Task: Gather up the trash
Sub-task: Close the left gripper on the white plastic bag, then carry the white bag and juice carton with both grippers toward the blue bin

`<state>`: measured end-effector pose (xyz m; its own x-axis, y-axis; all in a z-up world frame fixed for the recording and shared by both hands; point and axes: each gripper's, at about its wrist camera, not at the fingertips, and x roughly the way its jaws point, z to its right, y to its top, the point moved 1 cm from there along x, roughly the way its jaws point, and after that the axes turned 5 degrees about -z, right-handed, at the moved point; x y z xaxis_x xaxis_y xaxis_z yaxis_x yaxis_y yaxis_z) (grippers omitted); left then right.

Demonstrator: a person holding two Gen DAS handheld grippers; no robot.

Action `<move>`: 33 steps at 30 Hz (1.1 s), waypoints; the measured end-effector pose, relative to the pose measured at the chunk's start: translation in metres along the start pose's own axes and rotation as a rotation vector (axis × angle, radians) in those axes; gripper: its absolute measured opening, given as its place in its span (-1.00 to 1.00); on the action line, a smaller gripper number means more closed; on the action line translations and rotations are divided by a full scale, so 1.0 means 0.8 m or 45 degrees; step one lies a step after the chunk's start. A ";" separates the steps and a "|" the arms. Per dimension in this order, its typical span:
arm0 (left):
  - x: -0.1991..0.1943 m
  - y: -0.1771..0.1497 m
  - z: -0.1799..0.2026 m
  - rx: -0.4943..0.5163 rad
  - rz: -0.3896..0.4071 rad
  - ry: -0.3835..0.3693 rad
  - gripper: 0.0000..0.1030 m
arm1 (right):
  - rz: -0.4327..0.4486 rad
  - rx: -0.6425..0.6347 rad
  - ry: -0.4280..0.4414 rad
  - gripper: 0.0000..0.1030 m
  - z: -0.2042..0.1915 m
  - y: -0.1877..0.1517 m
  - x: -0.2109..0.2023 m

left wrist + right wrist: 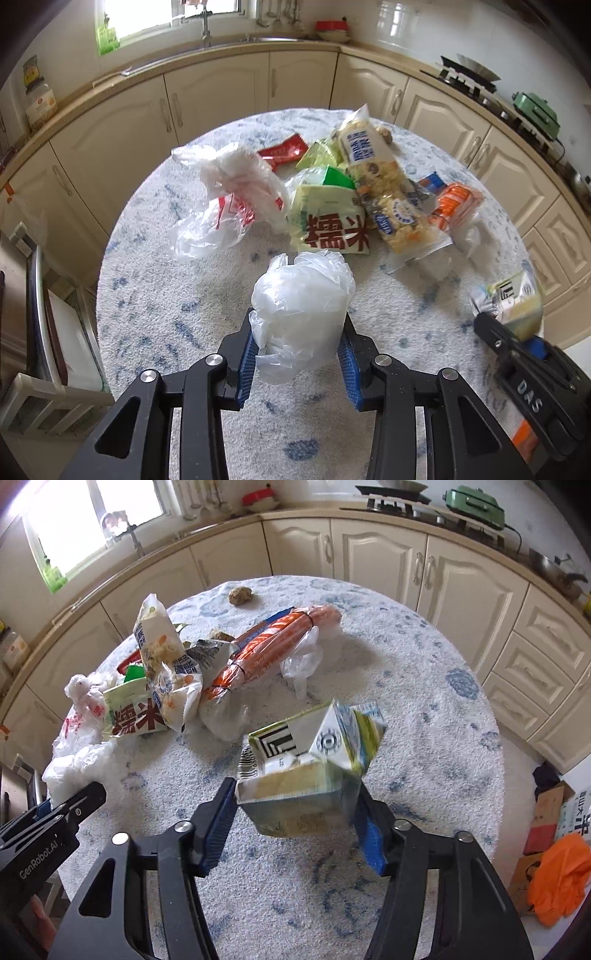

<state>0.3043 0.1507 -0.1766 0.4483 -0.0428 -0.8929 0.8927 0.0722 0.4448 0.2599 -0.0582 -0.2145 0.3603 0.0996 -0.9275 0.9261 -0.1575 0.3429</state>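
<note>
Crumpled clear bag (301, 295), crushed carton (310, 771)

Both cameras sit just behind their own gripper fingers and look steeply down and forward across the round table (155, 295) toward the cream kitchen cabinets (218, 88). The left wrist view sits close over the near left part of the tabletop, facing the window (166, 18) and sink. The right wrist view looks from further right, taking in the stove (399, 498). They share the litter pile, including the glutinous rice bag (328, 221) (133, 716), and each catches the other gripper at its edge.
</note>
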 end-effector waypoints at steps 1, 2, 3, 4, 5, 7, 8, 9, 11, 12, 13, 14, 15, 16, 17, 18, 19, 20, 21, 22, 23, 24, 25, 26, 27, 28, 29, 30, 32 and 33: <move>-0.007 -0.003 0.006 0.011 0.015 0.000 -0.31 | -0.011 0.016 0.000 -0.55 0.004 0.000 0.000; -0.011 -0.004 0.011 0.020 0.025 -0.006 -0.31 | -0.008 0.015 0.013 -0.55 0.006 0.000 0.000; -0.015 -0.006 0.016 0.031 0.034 -0.015 -0.31 | -0.021 0.003 0.015 -0.55 0.008 -0.001 0.004; -0.022 -0.009 0.018 0.042 0.040 -0.023 -0.31 | -0.043 0.009 0.013 -0.55 0.012 -0.002 0.008; -0.026 -0.011 0.022 0.051 0.043 -0.025 -0.31 | -0.059 0.021 0.024 -0.55 0.016 -0.004 0.011; -0.032 -0.017 0.025 0.055 0.048 -0.026 -0.31 | -0.077 0.045 0.058 -0.60 0.025 -0.009 0.015; -0.035 -0.020 0.026 0.056 0.049 -0.030 -0.31 | -0.069 0.043 0.047 -0.66 0.026 -0.011 0.013; -0.037 -0.022 0.027 0.057 0.048 -0.033 -0.31 | -0.074 0.041 0.033 -0.84 0.028 -0.012 0.012; -0.042 -0.025 0.028 0.056 0.049 -0.038 -0.31 | -0.076 0.052 0.064 -0.88 0.035 -0.014 0.009; -0.045 -0.027 0.028 0.056 0.051 -0.041 -0.31 | -0.083 0.054 0.067 -0.88 0.038 -0.014 0.009; -0.048 -0.029 0.029 0.059 0.050 -0.043 -0.31 | -0.096 0.052 0.051 -0.84 0.041 -0.013 0.009; -0.050 -0.030 0.030 0.061 0.050 -0.049 -0.32 | -0.101 0.070 0.040 -0.82 0.046 -0.012 0.009; -0.052 -0.031 0.030 0.062 0.049 -0.058 -0.31 | -0.093 0.109 0.040 -0.66 0.053 -0.010 0.008; -0.053 -0.031 0.030 0.065 0.046 -0.067 -0.32 | -0.076 0.153 0.056 -0.23 0.061 -0.007 0.006; -0.054 -0.031 0.031 0.067 0.044 -0.072 -0.32 | -0.055 0.189 0.077 0.06 0.066 -0.003 0.005; -0.053 -0.030 0.031 0.067 0.042 -0.073 -0.31 | -0.024 0.219 0.101 0.56 0.071 0.002 0.004; -0.052 -0.028 0.031 0.067 0.040 -0.070 -0.32 | 0.002 0.235 0.106 0.66 0.073 0.007 0.004; -0.051 -0.027 0.032 0.067 0.037 -0.064 -0.32 | 0.011 0.237 0.095 0.66 0.071 0.012 0.005; -0.048 -0.025 0.032 0.067 0.033 -0.061 -0.31 | 0.011 0.220 0.082 0.66 0.067 0.020 0.008; -0.046 -0.023 0.033 0.066 0.029 -0.062 -0.31 | 0.010 0.191 0.067 0.66 0.062 0.027 0.014; -0.043 -0.021 0.033 0.067 0.025 -0.064 -0.31 | 0.009 0.164 0.040 0.66 0.056 0.033 0.022; -0.040 -0.018 0.034 0.067 0.020 -0.063 -0.32 | 0.000 0.141 -0.005 0.66 0.051 0.039 0.031; -0.036 -0.015 0.034 0.068 0.017 -0.059 -0.31 | -0.013 0.122 -0.043 0.67 0.047 0.043 0.040; -0.033 -0.013 0.035 0.068 0.014 -0.056 -0.32 | 0.000 0.098 -0.082 0.71 0.042 0.045 0.045; -0.030 -0.010 0.035 0.066 0.011 -0.051 -0.32 | 0.019 0.073 -0.130 0.70 0.036 0.047 0.049; -0.026 -0.007 0.036 0.064 0.008 -0.045 -0.32 | 0.018 0.045 -0.158 0.69 0.031 0.047 0.053; -0.023 -0.004 0.036 0.063 0.005 -0.041 -0.32 | 0.034 0.012 -0.182 0.60 0.028 0.047 0.054; -0.020 -0.002 0.037 0.059 0.002 -0.040 -0.32 | 0.067 -0.018 -0.167 0.43 0.025 0.045 0.052; -0.016 0.001 0.038 0.054 0.000 -0.040 -0.32 | 0.068 -0.007 -0.136 0.39 0.031 0.042 0.049; -0.015 0.002 0.039 0.054 0.001 -0.041 -0.32 | 0.071 0.007 -0.119 0.38 0.037 0.040 0.046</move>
<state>0.3020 0.1199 -0.1626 0.4495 -0.0747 -0.8902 0.8933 0.0297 0.4485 0.2995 -0.0882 -0.2424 0.3989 -0.0011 -0.9170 0.9042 -0.1659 0.3936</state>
